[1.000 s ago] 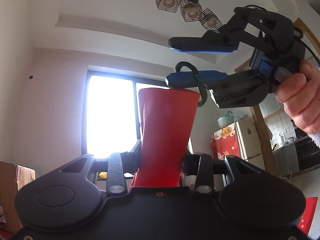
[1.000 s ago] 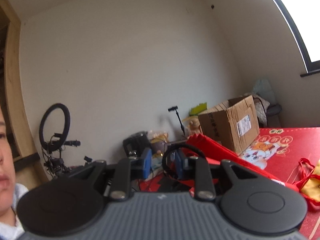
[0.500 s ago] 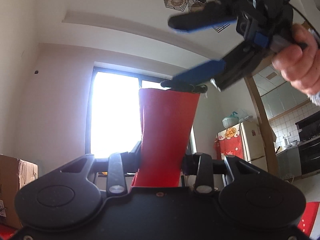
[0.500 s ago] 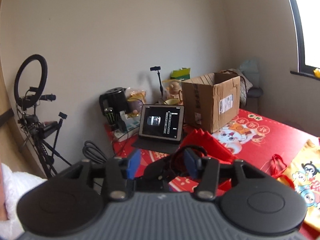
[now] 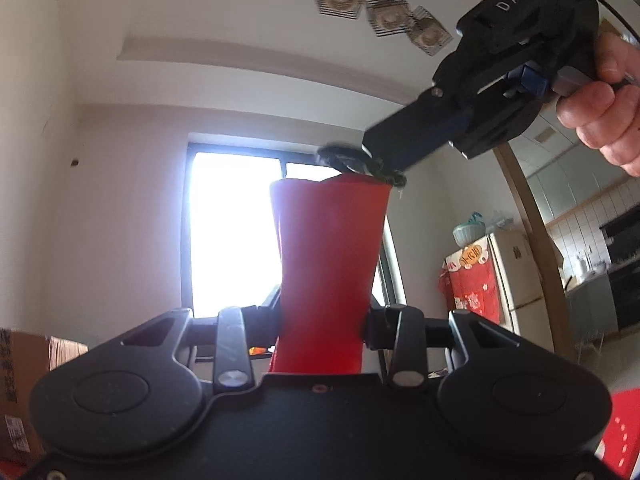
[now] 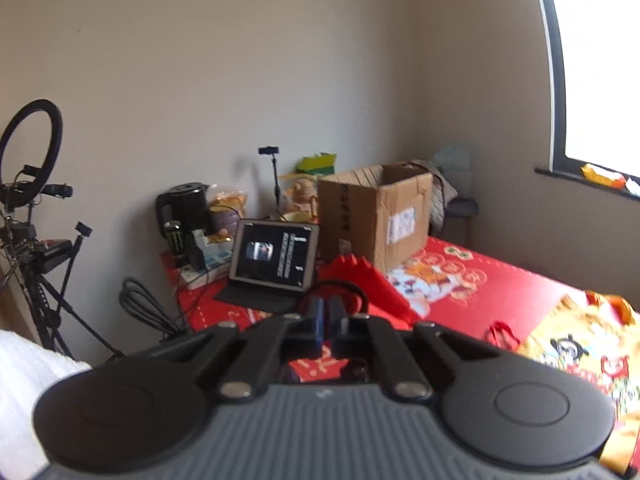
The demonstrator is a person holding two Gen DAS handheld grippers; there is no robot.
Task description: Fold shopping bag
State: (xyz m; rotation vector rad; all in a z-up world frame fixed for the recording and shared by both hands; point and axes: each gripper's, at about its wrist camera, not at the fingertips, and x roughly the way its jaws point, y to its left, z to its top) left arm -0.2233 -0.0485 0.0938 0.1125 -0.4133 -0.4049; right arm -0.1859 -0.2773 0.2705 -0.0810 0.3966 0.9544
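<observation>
bag [image 5: 328,264]: red, rolled/folded into a fat strip, standing up out of your L gripper [image 5: 324,316], dead center of the L wrist view. Top edge at ~12 o'clock from the jaws, up against the window [image 5: 236,224].
L gripper: fingers clamped on the lower part of the bag, one each side. Not fully together bc the bundle's thick.
R gripper [image 5: 372,152]: comes in from ~2 o'clock in the L view, fingers together, pinched on the black loop [image 5: 352,162] at the bag's top right corner. In the R view [image 6: 326,318] the blue pads are shut w/ the loop arcing just past them.
loop: looks like an elastic/cord, prob stretchy. Guessing it goes round the bundle to keep it shut.
handling: bag = light, soft, thin fabric, holds shape only bc it's bunched. IMO it'll spring open if you ease off L, so keep the squeeze low and work the loop w/ R.
risk: loop is thin, could slip out of the pads.
other bag [image 6: 576,344]: yellow one on the red mat [image 6: 480,284], ~4 o'clock in the R view, untouched.
</observation>
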